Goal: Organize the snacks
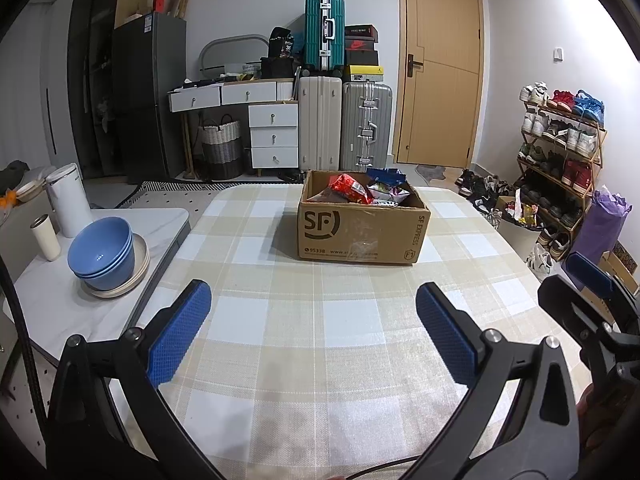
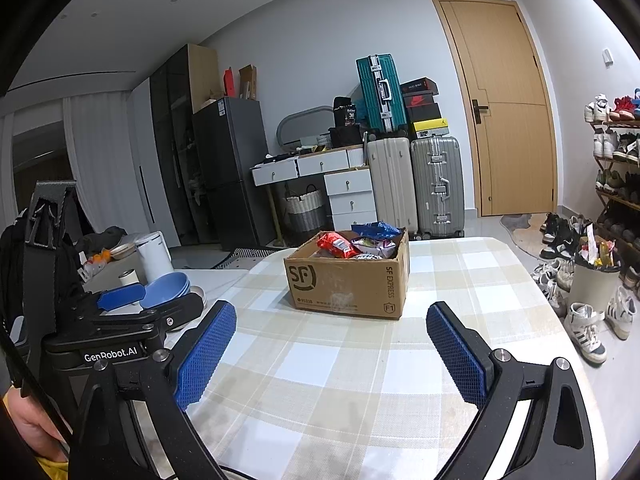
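Note:
A brown SF cardboard box [image 1: 362, 232] stands open on the checked tablecloth [image 1: 304, 340] at the far middle of the table. It holds several snack bags, among them a red one [image 1: 352, 188] and a blue one [image 1: 386, 176]. It also shows in the right wrist view [image 2: 348, 284], with the red bag [image 2: 338, 245] on top. My left gripper [image 1: 314, 304] is open and empty, well short of the box. My right gripper [image 2: 331, 322] is open and empty, also short of the box. The left gripper [image 2: 120, 296] shows at the left of the right wrist view.
A side table [image 1: 52, 304] at the left carries stacked blue bowls [image 1: 102, 254], a white kettle [image 1: 70, 204] and a small white cup [image 1: 46, 236]. Beyond the table stand suitcases [image 1: 344, 124], a drawer unit and a door. A shoe rack [image 1: 560, 152] lines the right wall.

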Tool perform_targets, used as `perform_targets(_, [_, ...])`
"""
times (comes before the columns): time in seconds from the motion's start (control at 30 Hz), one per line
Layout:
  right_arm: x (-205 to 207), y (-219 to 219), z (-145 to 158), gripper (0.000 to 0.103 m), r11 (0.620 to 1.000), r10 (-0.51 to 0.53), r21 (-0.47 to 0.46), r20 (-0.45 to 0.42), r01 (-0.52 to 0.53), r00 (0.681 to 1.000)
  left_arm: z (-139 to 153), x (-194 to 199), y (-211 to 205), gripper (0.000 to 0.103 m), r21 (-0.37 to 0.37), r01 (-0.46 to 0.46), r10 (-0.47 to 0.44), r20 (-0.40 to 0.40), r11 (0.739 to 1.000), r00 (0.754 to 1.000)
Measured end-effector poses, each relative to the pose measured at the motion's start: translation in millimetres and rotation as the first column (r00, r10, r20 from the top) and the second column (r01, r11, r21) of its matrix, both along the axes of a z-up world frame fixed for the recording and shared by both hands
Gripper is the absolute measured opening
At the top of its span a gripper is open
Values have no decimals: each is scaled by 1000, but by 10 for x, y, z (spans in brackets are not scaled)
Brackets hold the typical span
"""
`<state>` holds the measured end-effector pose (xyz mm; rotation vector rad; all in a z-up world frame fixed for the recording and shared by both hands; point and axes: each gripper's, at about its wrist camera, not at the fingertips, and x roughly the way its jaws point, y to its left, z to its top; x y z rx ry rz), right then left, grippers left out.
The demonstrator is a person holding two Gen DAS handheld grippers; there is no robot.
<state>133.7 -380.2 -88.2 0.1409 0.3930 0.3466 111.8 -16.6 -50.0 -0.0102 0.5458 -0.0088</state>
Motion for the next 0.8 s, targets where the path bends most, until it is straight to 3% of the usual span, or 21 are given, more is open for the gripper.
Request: perform_targets(0.8, [-49, 18, -94, 98, 1000, -4, 10, -12, 4, 1000, -114, 10, 48, 102, 13, -10, 10, -18, 1000, 1000])
